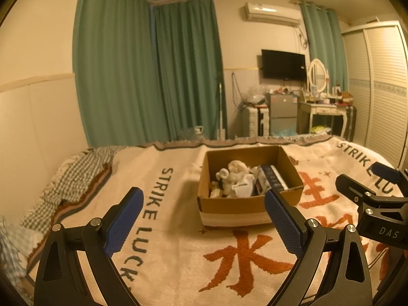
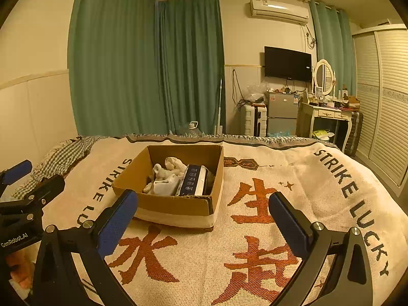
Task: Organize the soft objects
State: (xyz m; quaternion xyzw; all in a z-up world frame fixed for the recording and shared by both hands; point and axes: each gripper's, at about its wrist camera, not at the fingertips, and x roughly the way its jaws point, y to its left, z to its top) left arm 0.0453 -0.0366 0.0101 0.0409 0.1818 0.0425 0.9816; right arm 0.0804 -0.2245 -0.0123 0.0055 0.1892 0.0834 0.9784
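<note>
A: Fingers first. How do they stand?

B: The left gripper (image 1: 204, 219) has its blue-padded fingers (image 1: 125, 219) spread wide with nothing between them. The right gripper (image 2: 201, 225) is the same, fingers (image 2: 288, 224) wide apart and holding nothing. Both hover over the bed's blanket (image 2: 255, 255), and each shows at the edge of the other's view.

A: And beyond them?

B: From the left wrist, the cardboard box (image 1: 229, 205) sits on the blanket at twelve o'clock, just past the fingertips. From the right wrist it lies toward eleven o'clock.

A: What is in it?

B: White soft items (image 1: 236, 178), crumpled together, fill the nine o'clock side. A dark blue and white package (image 2: 192, 181) leans beside them at the three o'clock side.

A: Farther still?

B: Green curtains (image 2: 142, 63) past the bed's far edge, and a television (image 2: 287, 63) on the wall at one o'clock.
</note>
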